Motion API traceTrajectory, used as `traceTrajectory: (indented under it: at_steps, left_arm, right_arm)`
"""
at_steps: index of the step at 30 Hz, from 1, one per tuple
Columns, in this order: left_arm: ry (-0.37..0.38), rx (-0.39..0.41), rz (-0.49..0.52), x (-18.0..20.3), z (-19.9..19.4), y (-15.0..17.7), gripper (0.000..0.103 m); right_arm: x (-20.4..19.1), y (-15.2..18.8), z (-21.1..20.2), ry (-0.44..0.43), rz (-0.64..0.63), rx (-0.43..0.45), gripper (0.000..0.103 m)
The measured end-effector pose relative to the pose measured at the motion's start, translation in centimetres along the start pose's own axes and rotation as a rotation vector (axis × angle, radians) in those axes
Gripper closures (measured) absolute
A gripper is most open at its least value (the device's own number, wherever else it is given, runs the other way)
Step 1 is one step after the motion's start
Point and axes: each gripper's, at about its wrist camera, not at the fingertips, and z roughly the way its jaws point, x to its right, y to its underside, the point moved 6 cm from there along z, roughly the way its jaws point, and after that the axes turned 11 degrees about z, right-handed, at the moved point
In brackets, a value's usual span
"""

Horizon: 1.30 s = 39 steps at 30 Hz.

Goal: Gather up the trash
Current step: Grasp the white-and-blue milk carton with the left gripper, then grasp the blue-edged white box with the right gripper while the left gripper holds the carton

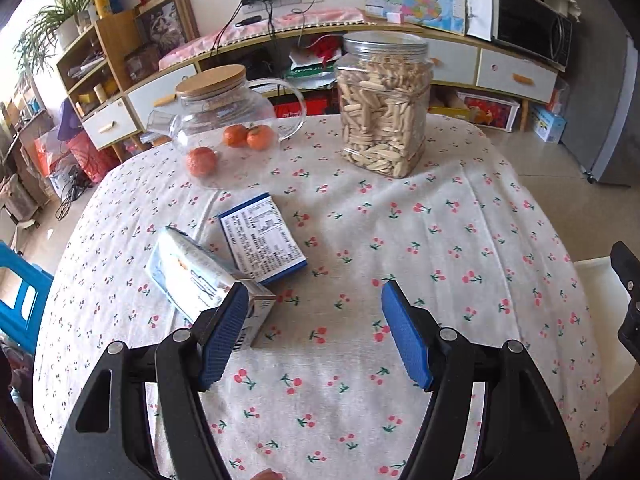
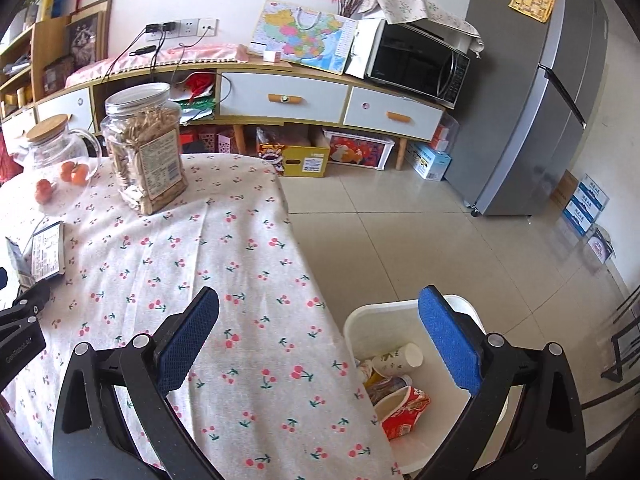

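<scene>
Both were released: the left hand-held gripper (image 1: 314, 330) beside a milk carton (image 1: 200, 280) at nine o'clock, the right hand-held gripper (image 2: 320, 338) above the bin (image 2: 372, 320).

My left gripper (image 1: 314, 320): blue pads spread wide, nothing between them, held low over the cherry-print tabletop (image 1: 440, 240). Its left finger overlaps my sight of a milk carton (image 1: 196, 276) lying on its side. Just beyond the carton I see a flat blue-edged packet (image 1: 262, 238), printed panel up; whether the two touch I cannot tell. Far side: a glass teapot (image 1: 224, 120) with wooden lid, three oranges (image 1: 236, 144) beside it, and a clear jar (image 1: 382, 104) of pale sticks.
</scene>
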Motion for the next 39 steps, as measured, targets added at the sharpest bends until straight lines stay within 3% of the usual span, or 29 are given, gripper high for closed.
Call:
traceTrajectory:
  at_steps: [2,4,7,14,18,21,22,24,27,33,39]
  left_arm:
    - [-0.037,-0.024,-0.055,-2.1,0.9,0.5,0.035]
    - [-0.067,-0.050,-0.124,-4.3,1.8,1.1,0.022]
    - [-0.079,-0.087,-0.213,-6.8,3.3,1.8,0.022]
    - [0.016,-0.170,-0.372,-9.4,6.9,2.7,0.022]
    - [0.074,-0.176,-0.427,-9.8,7.5,2.5,0.022]
    - [0.084,-0.165,-0.433,-10.4,7.8,2.1,0.023]
    - [0.081,-0.166,-0.431,-10.6,7.9,2.2,0.033]
    - [0.086,-0.168,-0.424,-10.8,7.8,2.3,0.041]
    - [0.077,-0.154,-0.394,-10.8,7.0,2.6,0.042]
    - [-0.029,-0.131,-0.302,-11.1,4.6,4.4,0.043]
    - [-0.094,-0.118,-0.261,-12.3,2.6,6.6,0.043]
  right_arm:
    - [-1.0,0.1,0.3,-0.005,-0.019,-0.005,0.007]
    - [-1.9,0.2,0.4,-0.008,-0.034,-0.010,0.007]
    - [-2.9,0.4,0.7,-0.010,-0.055,-0.019,0.007]
    - [-4.1,1.0,1.5,-0.006,-0.076,-0.042,0.007]
    - [-4.6,1.4,1.9,-0.004,-0.082,-0.059,0.007]
    - [-4.8,1.5,2.1,-0.007,-0.083,-0.069,0.007]
    - [-4.9,1.5,2.2,-0.009,-0.083,-0.073,0.007]
    - [-5.1,1.4,2.2,-0.014,-0.080,-0.076,0.007]
    - [-5.8,1.3,2.3,-0.042,-0.077,-0.080,0.007]
    - [-10.0,1.3,2.8,-0.187,-0.101,-0.130,0.007]
    - [-18.4,1.7,3.2,-0.376,-0.168,-0.178,0.007]
